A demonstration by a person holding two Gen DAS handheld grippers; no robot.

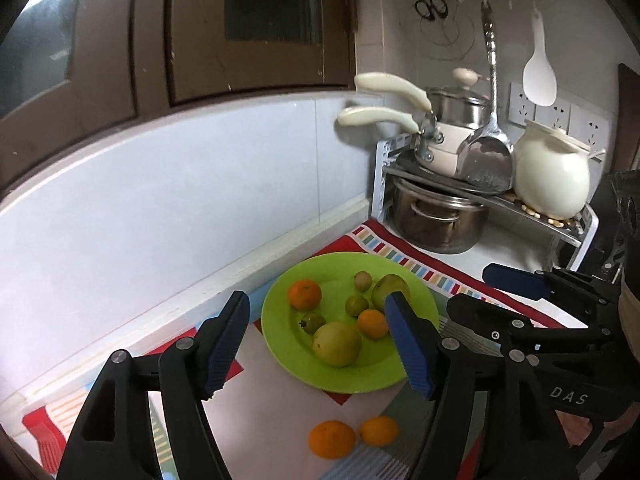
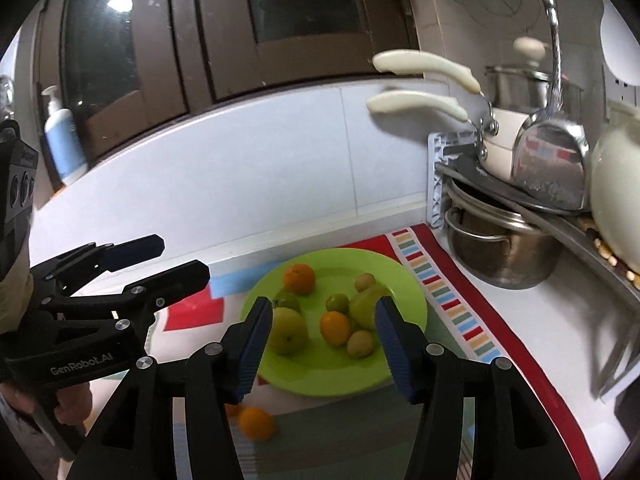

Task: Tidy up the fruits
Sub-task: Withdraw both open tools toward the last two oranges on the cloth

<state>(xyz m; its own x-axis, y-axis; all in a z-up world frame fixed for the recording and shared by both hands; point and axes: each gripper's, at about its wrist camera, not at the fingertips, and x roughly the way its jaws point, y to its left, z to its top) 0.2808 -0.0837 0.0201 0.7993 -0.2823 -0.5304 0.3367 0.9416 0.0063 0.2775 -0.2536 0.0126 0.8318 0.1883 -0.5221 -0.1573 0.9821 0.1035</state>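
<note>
Mat (image 1: 280,400): oranges (image 1: 332,439) below left claw (image 1: 320,344)

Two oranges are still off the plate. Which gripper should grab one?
Probably left. The left gripper is open, with both loose oranges just below it; the right gripper, also open, sits over the plate.

A white counter (image 1: 472,258) carries a colourful mat (image 1: 432,276), a steel pot (image 1: 436,216) and a rack (image 1: 576,232).

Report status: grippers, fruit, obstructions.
Left gripper open, empty. Right gripper open, empty, over green plate. Two oranges off plate on mat. Nothing blocking.
</note>
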